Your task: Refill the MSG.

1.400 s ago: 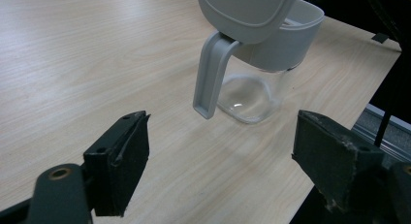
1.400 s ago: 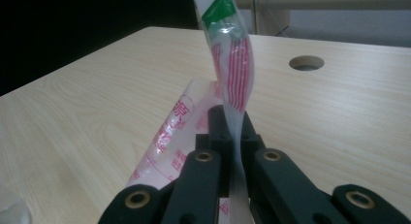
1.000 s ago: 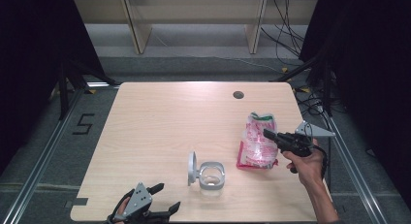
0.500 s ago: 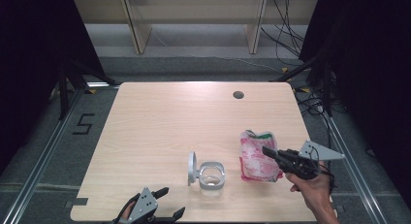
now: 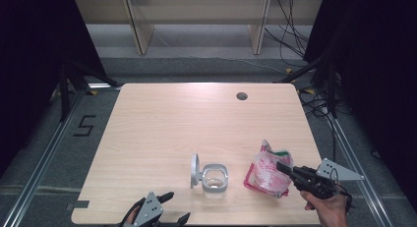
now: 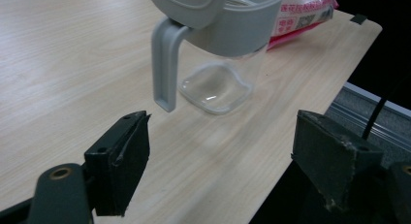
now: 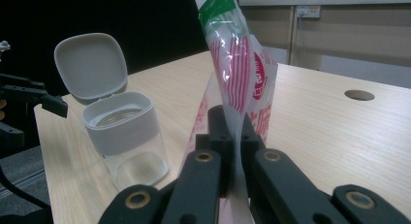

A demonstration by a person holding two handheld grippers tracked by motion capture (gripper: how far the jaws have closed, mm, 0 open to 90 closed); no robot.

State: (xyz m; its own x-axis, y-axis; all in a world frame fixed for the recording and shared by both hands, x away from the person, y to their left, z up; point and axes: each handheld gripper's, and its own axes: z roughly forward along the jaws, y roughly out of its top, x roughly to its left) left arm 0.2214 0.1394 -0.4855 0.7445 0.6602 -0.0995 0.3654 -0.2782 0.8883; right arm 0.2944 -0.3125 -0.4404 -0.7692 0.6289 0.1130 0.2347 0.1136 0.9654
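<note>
L gripper [image 6: 220, 151]: fingers wide apart, empty, near jar [image 6: 218, 54] | R gripper [image 7: 232, 132]: fingers clamped on bag [image 7: 237, 69]

The light wooden table [image 5: 162, 124] has a small round hole [image 5: 241, 96] near its far right corner, and it stands on a grey floor with metal rails [image 5: 43, 160] running along both sides. On the floor to the left of the table a dark figure "5" [image 5: 84, 125] is marked. Beyond the far edge stands a pale wooden shelf unit [image 5: 196, 20] with two upright legs, dark cables [image 5: 290, 30] trail across the floor at the far right, and black stands [image 5: 69, 74] rise at either side.
</note>
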